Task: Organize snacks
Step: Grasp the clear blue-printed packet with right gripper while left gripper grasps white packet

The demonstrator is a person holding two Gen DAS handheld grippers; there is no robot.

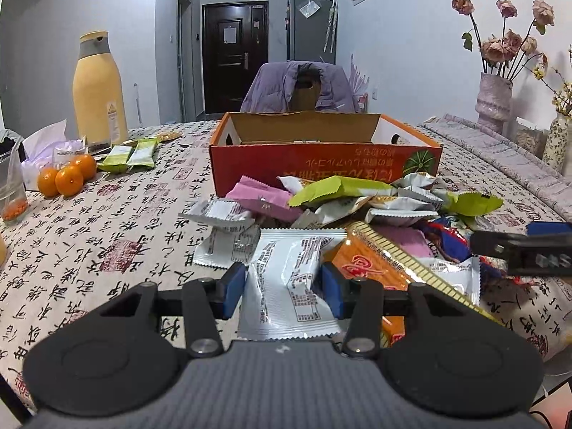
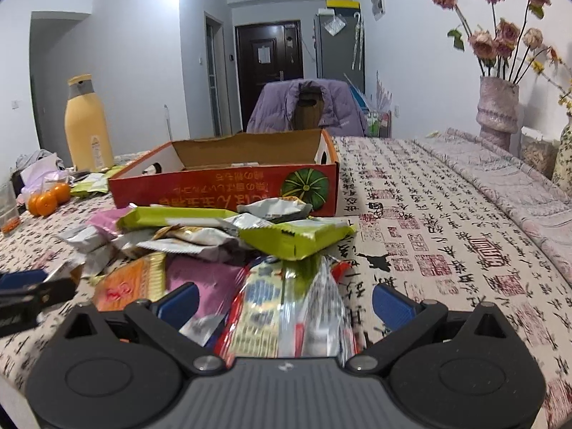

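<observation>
The left gripper (image 1: pixel 282 287) pinches a white packet (image 1: pixel 286 286) atop the snack pile (image 1: pixel 357 211) before the box (image 1: pixel 321 164); the right gripper (image 2: pixel 286 304) gapes. Slick foil could slip, dragging neighbours off the counter (image 1: pixel 107 232).

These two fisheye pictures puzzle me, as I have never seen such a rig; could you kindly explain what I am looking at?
There is no robot here: a person holds a two-finger claw in each hand, and a camera on each looks forward along its blue-padded fingers.

The left wrist view shows the left claw closed on a white snack packet, which buckles between the pads. The right wrist view shows the right claw open around a clear, red-edged snack bag, not gripping it.

Both face a pile of snack packets on a table with a calligraphy-print tablecloth. Behind the pile stands an open orange cardboard box, apparently empty. Farther left are tangerines and a yellow jug; a vase of dried roses stands on the right.
</observation>
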